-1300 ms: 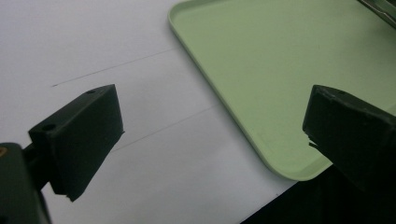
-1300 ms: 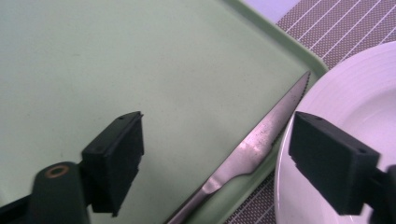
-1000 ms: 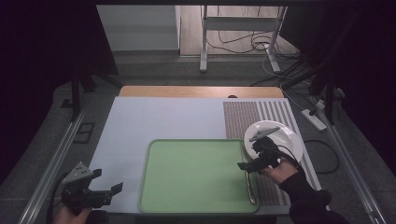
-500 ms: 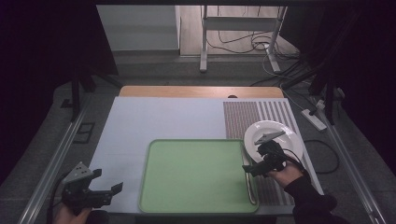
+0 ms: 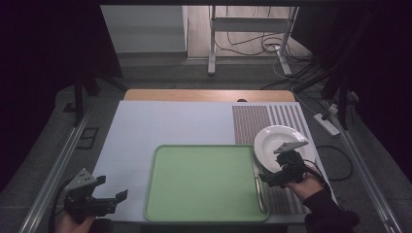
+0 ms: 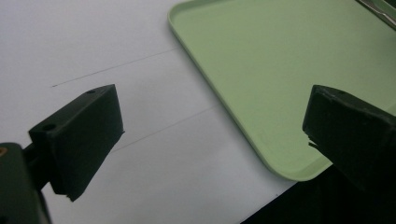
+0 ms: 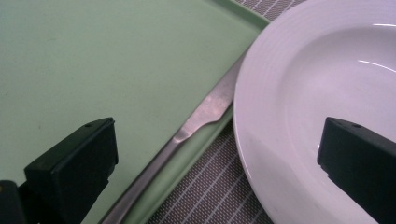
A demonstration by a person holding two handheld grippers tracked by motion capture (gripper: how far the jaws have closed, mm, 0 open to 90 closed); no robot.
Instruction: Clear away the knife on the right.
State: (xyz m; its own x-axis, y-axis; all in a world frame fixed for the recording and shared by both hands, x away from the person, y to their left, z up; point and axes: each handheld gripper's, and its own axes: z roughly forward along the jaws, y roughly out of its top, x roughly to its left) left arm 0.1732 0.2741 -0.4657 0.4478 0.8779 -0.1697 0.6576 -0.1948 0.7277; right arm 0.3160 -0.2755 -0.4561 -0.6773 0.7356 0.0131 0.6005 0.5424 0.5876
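A light green tray (image 5: 204,179) lies on the white table top near the front edge. A metal knife (image 5: 257,187) lies along the tray's right rim, and a white plate (image 5: 279,141) sits just right of it on a striped mat (image 5: 272,119). My right gripper (image 5: 268,179) hovers open over the plate's near-left edge; its view shows the knife (image 7: 196,121) and the plate (image 7: 327,93) between the wide jaws. My left gripper (image 5: 111,188) stands open at the table's front left corner, with the tray's corner (image 6: 289,70) ahead of it and nothing held.
The white table surface (image 5: 170,126) stretches behind and left of the tray. A wooden strip (image 5: 209,95) runs along the far edge. Cables and a power strip (image 5: 328,124) lie on the floor at the right, and metal rails run along both sides.
My right gripper has drifted slightly right and toward the front edge, staying by the plate's near side. The left gripper has hardly moved.
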